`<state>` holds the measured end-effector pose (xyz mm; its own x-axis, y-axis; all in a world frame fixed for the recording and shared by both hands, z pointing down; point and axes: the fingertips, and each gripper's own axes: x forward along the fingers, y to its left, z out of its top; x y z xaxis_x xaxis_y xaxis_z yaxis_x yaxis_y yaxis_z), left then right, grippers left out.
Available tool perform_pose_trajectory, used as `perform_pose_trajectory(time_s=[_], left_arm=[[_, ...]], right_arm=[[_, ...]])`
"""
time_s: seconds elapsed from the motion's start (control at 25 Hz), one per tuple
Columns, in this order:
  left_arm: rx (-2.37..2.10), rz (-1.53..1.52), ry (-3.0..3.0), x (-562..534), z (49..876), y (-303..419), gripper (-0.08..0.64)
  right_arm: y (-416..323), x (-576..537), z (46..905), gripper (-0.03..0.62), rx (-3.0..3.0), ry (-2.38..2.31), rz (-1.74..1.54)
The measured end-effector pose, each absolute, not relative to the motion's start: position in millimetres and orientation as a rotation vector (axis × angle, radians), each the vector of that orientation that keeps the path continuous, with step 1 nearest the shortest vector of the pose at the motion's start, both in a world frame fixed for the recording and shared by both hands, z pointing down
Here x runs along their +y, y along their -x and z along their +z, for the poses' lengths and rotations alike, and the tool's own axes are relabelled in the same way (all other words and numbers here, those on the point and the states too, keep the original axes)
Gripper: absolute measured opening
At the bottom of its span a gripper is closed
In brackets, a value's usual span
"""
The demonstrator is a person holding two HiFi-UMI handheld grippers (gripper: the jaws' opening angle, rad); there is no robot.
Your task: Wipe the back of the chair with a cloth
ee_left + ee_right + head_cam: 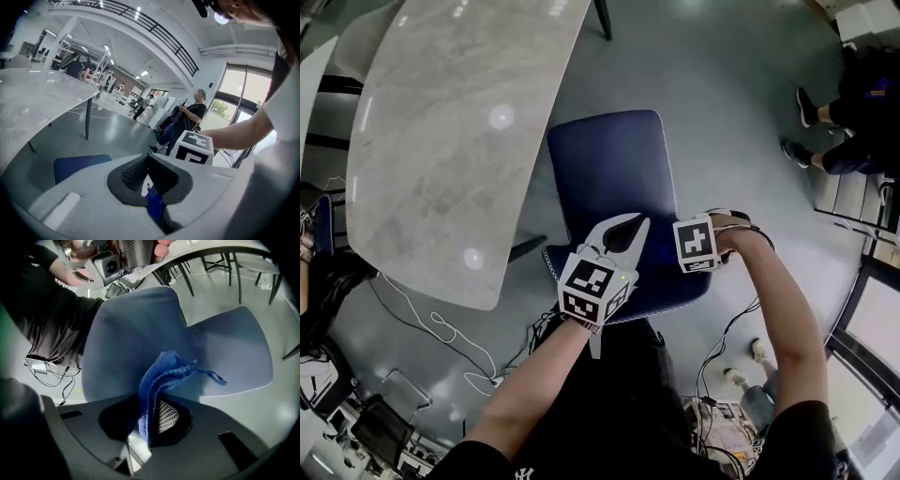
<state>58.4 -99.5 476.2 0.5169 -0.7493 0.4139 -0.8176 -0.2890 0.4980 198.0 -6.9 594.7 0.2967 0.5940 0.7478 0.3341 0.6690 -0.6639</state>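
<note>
Cloth (164, 378) is in hand: a blue, loosely woven rag, folded over, is pinched in the right tongs (151, 414). Both jaws are clamped on its lower part, and the loose end flops out toward 2 o'clock in the right gripper view. The dark-blue chair back (122, 338) fills the space behind it, with the seat (234, 348) off at 3 o'clock. Whether the rag touches the upholstery I cannot tell; it looks to hang just in front of it.

In the head view the person stands behind the chair (614, 159), with the marble tabletop (459, 141) at 10 o'clock. Both tools are over the top of the back, the right one at 3 o'clock from the left tongs (147, 159). The left jaws are closed tip to tip and hold nothing I can name. A sliver of blue shows in the gap behind the tips, most likely the chair underneath, though I can't be sure.

I'd judge this to be the approach, or the very start of the wipe: the rag is gripped and brought to the back, but no stroke is evident. The next move calls for laying the free part of the rag flat against the back and drawing it across in strokes. The clamp must stay firm so the rag doesn't pull out. The left tongs could steady the top edge so the chair doesn't shift.
</note>
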Motion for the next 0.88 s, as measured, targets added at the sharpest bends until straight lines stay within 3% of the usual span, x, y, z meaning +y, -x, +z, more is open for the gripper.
perform_pose_trajectory(time_s=[0.52,0.88], left_arm=[[-1.219,0.142,-2.231,-66,401,-75,0.008],[-1.192,0.159,-2.325,-36,364,-77,0.008]], right_arm=[[-203,31,516,0.064,-1.432,0.742,0.227],[-180,38,472,0.066,-1.895,0.421,0.46]])
